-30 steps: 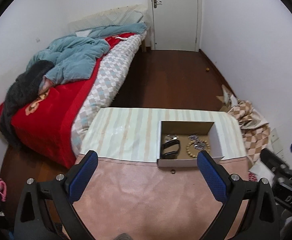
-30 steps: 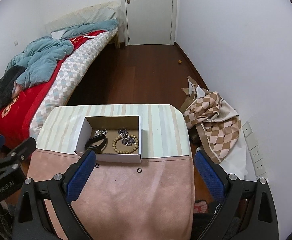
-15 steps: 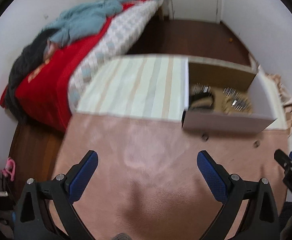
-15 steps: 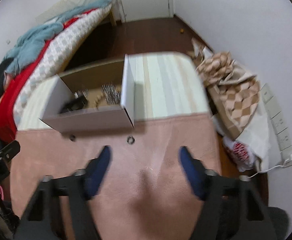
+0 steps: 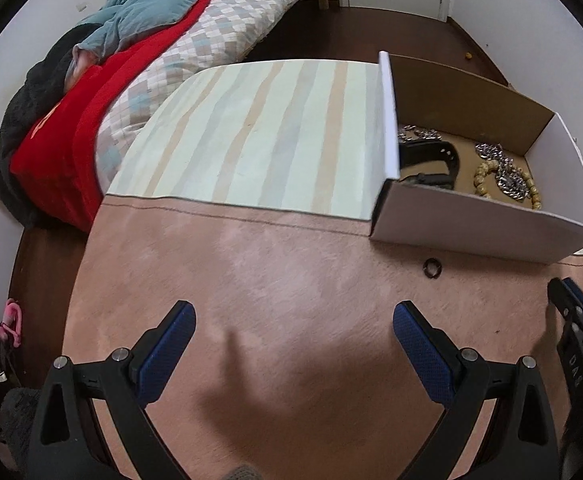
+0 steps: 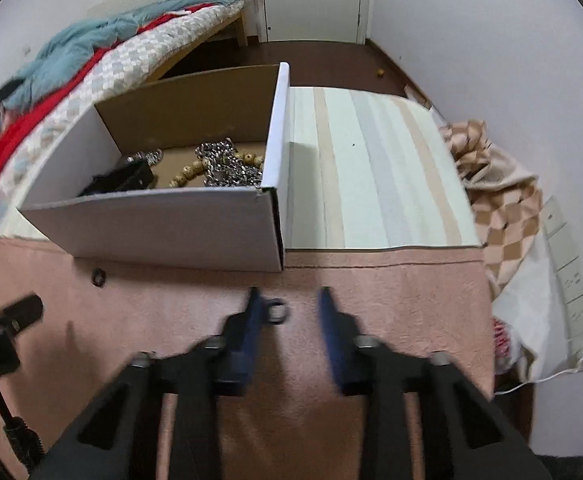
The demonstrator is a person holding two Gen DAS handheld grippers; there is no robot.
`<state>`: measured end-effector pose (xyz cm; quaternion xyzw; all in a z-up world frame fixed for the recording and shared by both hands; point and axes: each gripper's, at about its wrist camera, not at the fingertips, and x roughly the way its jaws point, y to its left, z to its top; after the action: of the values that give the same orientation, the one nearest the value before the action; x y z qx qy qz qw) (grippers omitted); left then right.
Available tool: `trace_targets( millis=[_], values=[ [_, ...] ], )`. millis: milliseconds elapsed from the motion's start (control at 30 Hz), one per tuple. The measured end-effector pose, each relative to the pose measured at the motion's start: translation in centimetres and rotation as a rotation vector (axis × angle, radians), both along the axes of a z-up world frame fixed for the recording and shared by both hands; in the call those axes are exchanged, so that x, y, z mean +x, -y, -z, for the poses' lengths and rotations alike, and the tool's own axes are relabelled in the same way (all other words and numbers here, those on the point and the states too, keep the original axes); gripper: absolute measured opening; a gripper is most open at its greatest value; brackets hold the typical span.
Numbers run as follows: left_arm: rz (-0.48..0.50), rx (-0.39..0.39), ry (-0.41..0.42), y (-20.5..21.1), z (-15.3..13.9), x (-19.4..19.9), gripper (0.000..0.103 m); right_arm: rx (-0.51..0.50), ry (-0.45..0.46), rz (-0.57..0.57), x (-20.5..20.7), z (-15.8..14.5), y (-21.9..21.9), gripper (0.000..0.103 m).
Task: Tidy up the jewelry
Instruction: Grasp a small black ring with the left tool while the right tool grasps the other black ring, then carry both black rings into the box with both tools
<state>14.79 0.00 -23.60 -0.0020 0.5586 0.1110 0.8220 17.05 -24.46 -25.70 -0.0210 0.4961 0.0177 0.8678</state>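
Observation:
A white cardboard box (image 5: 471, 216) (image 6: 163, 228) stands on the table and holds a black band (image 5: 431, 160), a wooden bead bracelet (image 5: 487, 178) and silver chains (image 6: 223, 164). Two small dark rings lie on the pink cloth in front of it. One ring (image 5: 432, 268) (image 6: 98, 278) is to the left. The other ring (image 6: 277, 312) lies between the fingers of my right gripper (image 6: 289, 304), beside the left finger. The right gripper is half closed around it, still apart. My left gripper (image 5: 291, 324) is open and empty, low over the pink cloth.
The table has a pink cloth (image 5: 291, 280) in front and a striped cloth (image 5: 271, 128) behind. A bed (image 5: 91, 92) stands to the left. A checkered bag (image 6: 503, 184) lies on the floor at the right. The right gripper shows at the left view's edge (image 5: 579, 332).
Both grippers have dropped low and forward toward the table. The right gripper's fingers have narrowed from wide open and now straddle the right-hand ring.

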Motion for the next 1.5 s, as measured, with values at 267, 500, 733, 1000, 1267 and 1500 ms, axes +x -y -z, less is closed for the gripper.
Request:
trace_targets(
  millis=[267, 500, 733, 1000, 1267, 1500],
  values=[
    [0.033, -0.075, 0.031, 2.2, 0.2, 1.5, 0.1, 0.032, 0.006, 0.053, -1.0, -1.2, 1.7, 0.013],
    [0.096, -0.085, 0.034, 4.0, 1.1, 3.0, 0.072, 0.021, 0.015, 0.093, -0.9, -1.8, 3.2, 0.013],
    [0.138, -0.125, 0.032, 4.7, 1.7, 3.3, 0.016, 0.018, 0.017, 0.119, -0.9, -2.3, 4.0, 0.013],
    [0.167, -0.127, 0.07, 4.8, 1.0, 2.3, 0.01, 0.024, 0.027, 0.121, -1.2, -2.9, 3.8, 0.013],
    [0.202, -0.137, 0.113, 5.3, -1.6, -0.5, 0.01, 0.053, 0.05, 0.112, -3.0, -4.7, 3.8, 0.013],
    [0.244, -0.157, 0.172, 5.7, -5.4, -2.9, 0.01, 0.098, 0.11, 0.099, -4.5, -8.2, 3.7, 0.013]
  ],
)
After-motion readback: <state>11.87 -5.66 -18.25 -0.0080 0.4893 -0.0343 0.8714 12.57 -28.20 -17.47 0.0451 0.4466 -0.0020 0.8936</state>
